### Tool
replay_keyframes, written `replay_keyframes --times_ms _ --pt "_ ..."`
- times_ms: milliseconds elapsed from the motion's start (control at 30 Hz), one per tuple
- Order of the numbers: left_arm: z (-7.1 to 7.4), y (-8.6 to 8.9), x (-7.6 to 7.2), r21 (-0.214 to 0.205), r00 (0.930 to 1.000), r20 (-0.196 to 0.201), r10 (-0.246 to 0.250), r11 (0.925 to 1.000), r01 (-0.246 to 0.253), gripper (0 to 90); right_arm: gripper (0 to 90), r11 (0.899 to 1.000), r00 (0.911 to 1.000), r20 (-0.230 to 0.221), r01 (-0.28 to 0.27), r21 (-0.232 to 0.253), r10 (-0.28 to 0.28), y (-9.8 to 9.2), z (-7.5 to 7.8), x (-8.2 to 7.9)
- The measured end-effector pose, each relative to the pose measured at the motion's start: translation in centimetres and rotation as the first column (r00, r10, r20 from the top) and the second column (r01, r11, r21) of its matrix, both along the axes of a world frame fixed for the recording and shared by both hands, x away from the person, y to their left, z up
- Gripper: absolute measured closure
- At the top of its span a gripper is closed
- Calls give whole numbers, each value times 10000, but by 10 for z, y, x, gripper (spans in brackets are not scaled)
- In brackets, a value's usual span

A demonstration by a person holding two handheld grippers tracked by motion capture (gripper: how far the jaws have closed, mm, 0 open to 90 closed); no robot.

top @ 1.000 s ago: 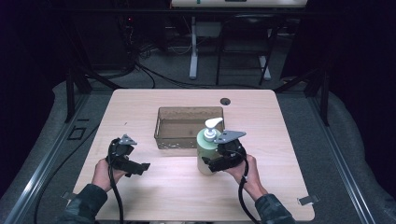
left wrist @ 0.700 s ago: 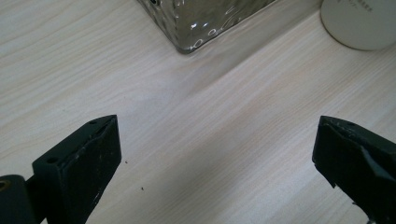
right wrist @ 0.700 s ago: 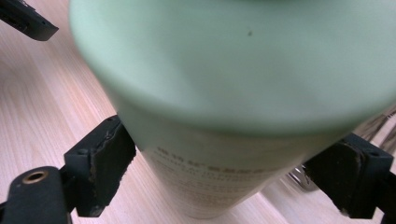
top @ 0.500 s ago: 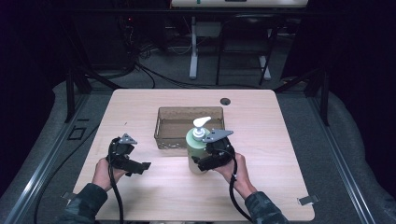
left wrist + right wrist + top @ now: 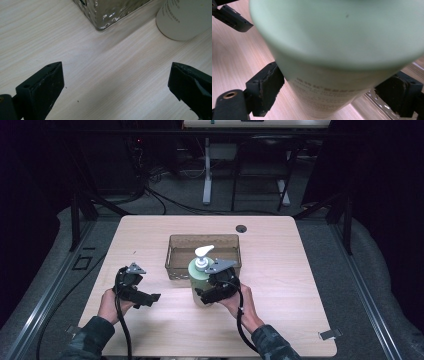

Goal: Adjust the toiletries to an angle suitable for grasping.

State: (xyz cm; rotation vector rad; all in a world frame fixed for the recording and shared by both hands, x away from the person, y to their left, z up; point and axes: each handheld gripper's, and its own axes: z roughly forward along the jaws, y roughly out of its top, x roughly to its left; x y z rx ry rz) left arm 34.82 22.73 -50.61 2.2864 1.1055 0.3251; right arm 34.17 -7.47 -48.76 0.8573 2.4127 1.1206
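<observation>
From the high view, the right gripper clamps the pale green pump bottle upright, just short of the clear bin beyond it, likely for lifting in. The left gripper idles well left.

Left gripper view: jaws wide apart over bare table.

Right gripper view: both jaws press the bottle's sides.

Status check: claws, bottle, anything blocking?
Right claw shut on pump bottle. Left claw open, empty. Bottle upright beside clear bin; nothing blocking.

A pale wooden table carries a clear bin (empty inside).
</observation>
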Motion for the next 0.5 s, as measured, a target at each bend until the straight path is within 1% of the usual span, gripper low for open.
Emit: replay_keyframes --times_ms 33,67,100,133,167,200,233,367,433,467,500 --pt "0 0 0 27 10000 41 31 10000 -31 8 25 10000 10000 -93 -14 50 15 -1 0 0" --pt "0 0 0 -15 10000 -30 3 10000 -3 10 14 10000 9998 -187 -37 67 39 -3 1 0" --pt "0 0 0 -15 10000 -30 3 10000 -3 12 14 10000 9998 -187 -37 67 39 -3 1 0" --pt "0 -1 0 13 10000 -35 35 10000 -35 20 0 9999 9997 -232 -88 68 90 -7 3 -2" --pt "1 -1 0 -38 9999 -103 -47 10000 46 34 0 9999 9995 -293 -149 4 149 -10 3 -4" --pt "2 -2 -1 -60 9998 -131 -142 9999 141 49 0 9999 9996 -258 -108 -43 107 -14 4 -6" --pt "2 -3 -1 -66 9998 -134 -177 9998 176 54 0 9999 9993 -348 -137 -14 137 -18 4 -8" --pt "4 -5 -2 49 9996 -122 -262 9996 262 40 0 10000 9981 -615 70 44 -67 -44 -1 -15" --pt "5 -5 -2 5 9996 -122 -251 9997 251 18 0 9997 9973 -694 235 -8 -235 -59 -4 -18" --pt "5 -5 -1 21 9994 -166 -289 9996 290 15 0 9994 9964 -767 351 -79 -356 -66 -6 -20" --pt "6 -5 -2 36 9995 -155 -277 9996 278 10 0 9984 9957 -757 508 -250 -525 -74 -7 -22"
